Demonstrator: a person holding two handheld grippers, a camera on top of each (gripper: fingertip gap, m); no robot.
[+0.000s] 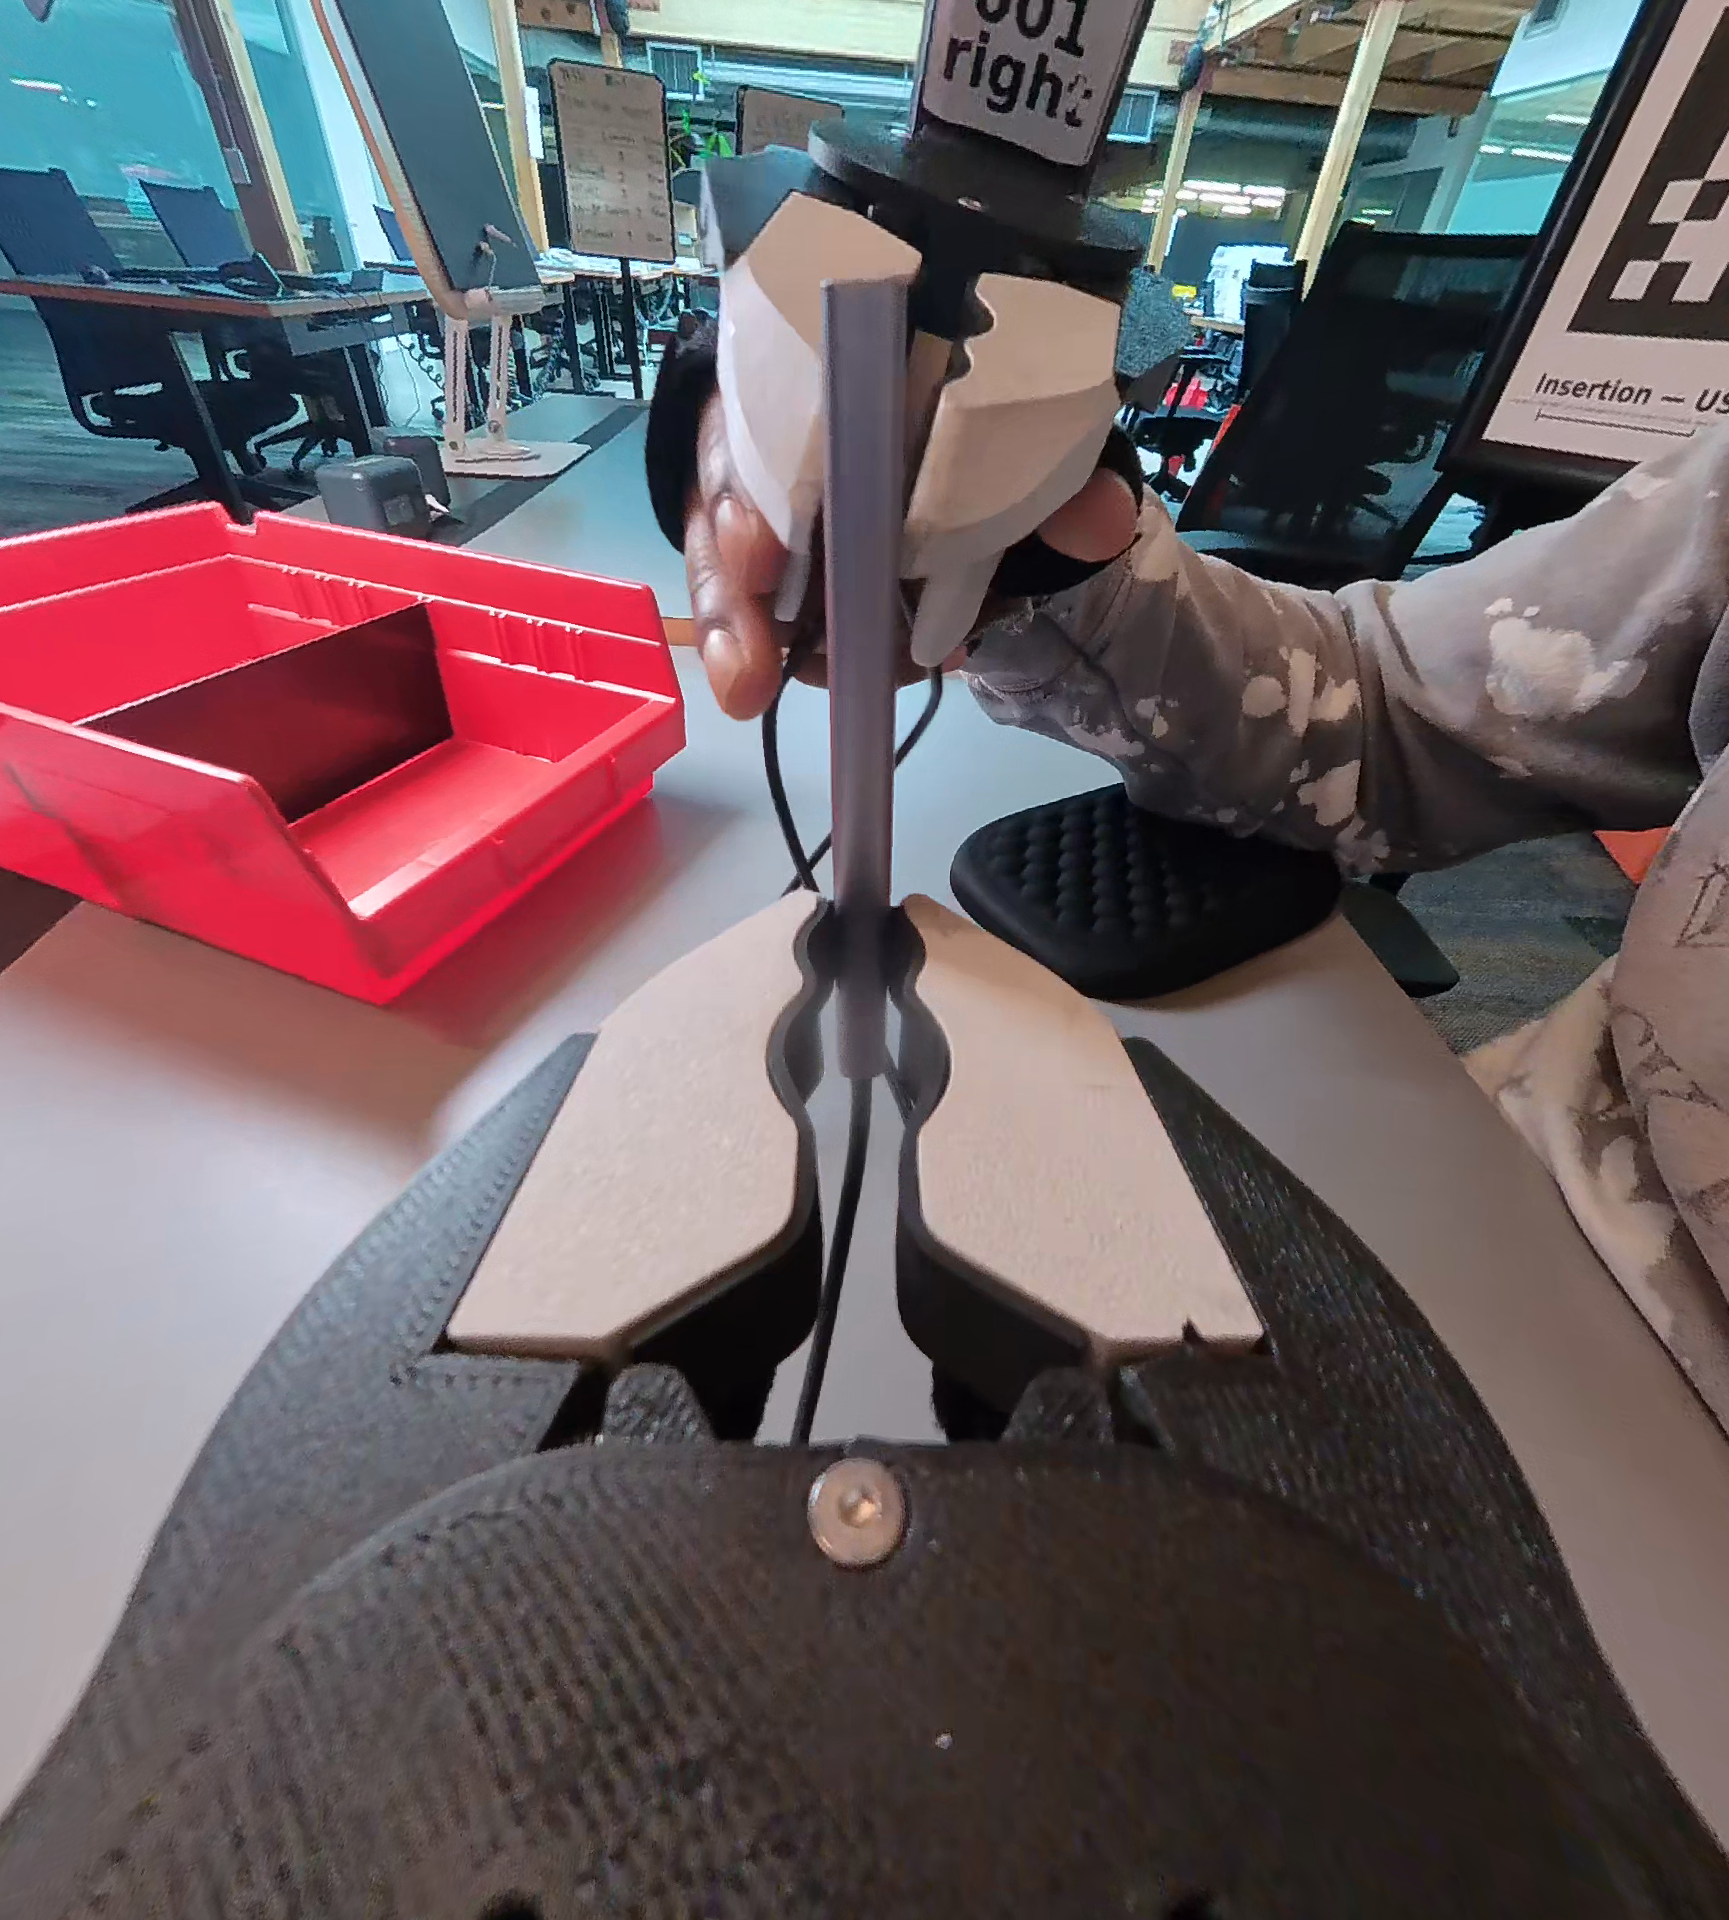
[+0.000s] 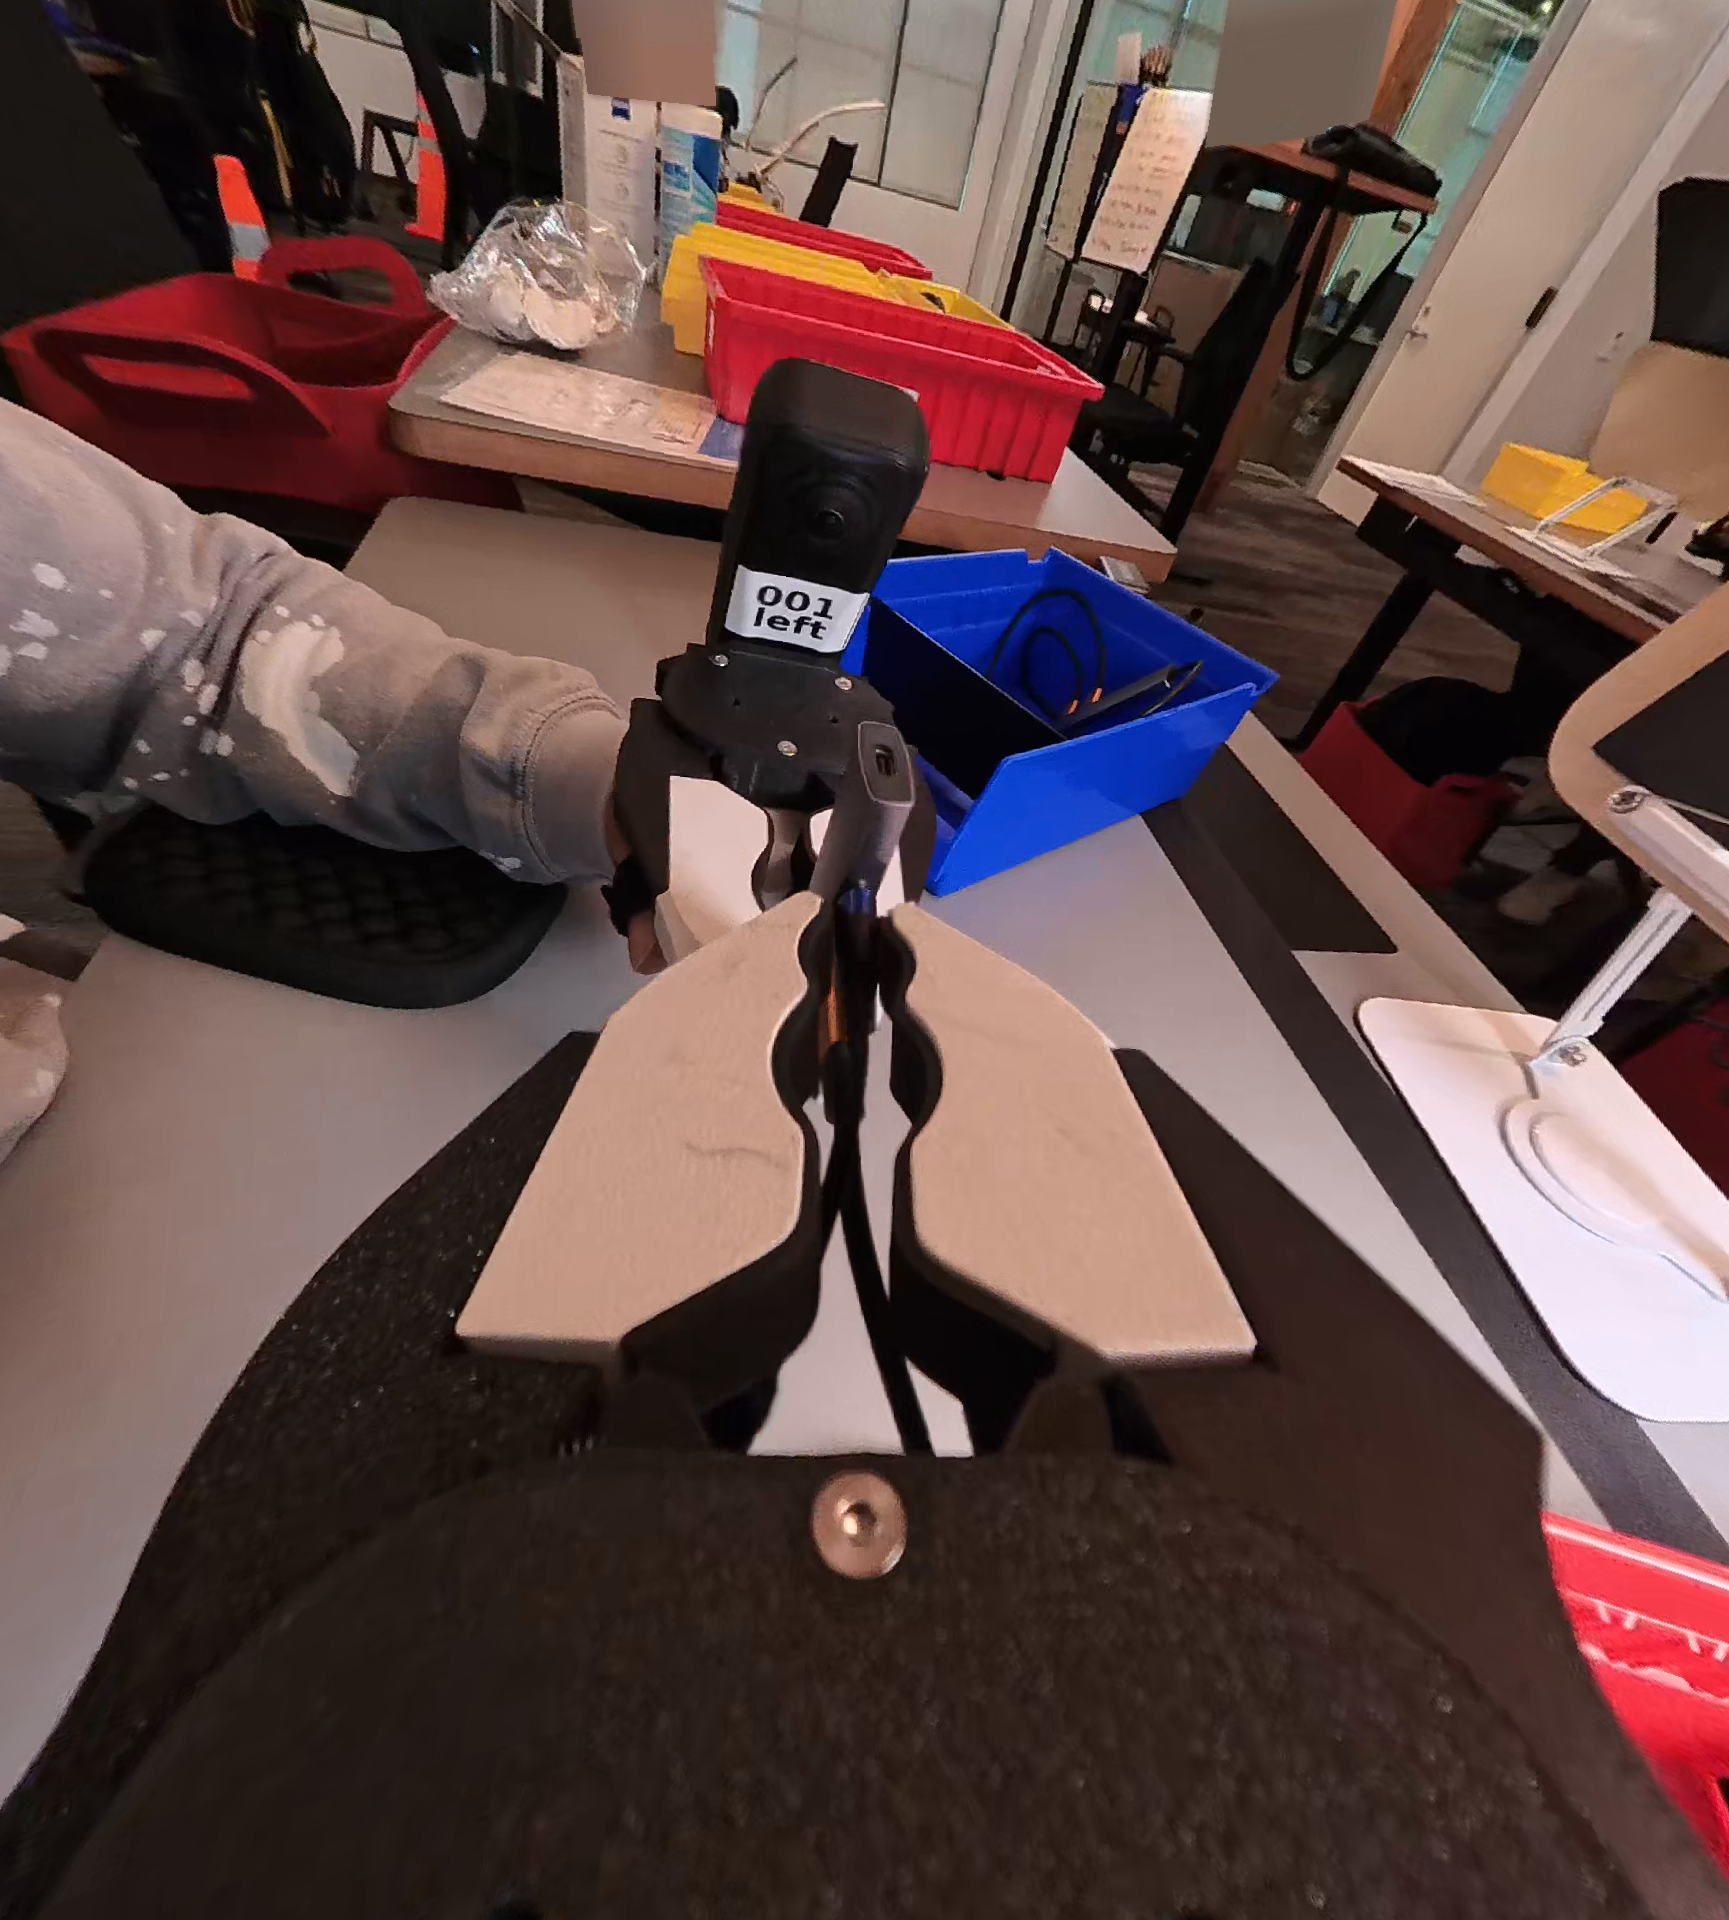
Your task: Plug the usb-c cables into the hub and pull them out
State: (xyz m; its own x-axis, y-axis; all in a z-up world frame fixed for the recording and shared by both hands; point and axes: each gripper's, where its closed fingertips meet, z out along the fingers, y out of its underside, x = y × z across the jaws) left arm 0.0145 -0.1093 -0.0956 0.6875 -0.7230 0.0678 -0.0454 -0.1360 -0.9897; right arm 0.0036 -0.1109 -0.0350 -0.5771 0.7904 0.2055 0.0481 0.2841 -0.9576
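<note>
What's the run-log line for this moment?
left tongs: shut on hub | right tongs: shut on cable plug | plug at hub end, seating unclear | red bin: empty

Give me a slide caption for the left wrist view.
Left tongs clamp the grey hub while the right tongs meet its far end, beside a red bin.

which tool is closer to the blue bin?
Left. The left tool, shut on the grey hub, sits just beside the blue bin. The right tool, shut on the cable plug, is on the hub's far side from it.
</note>
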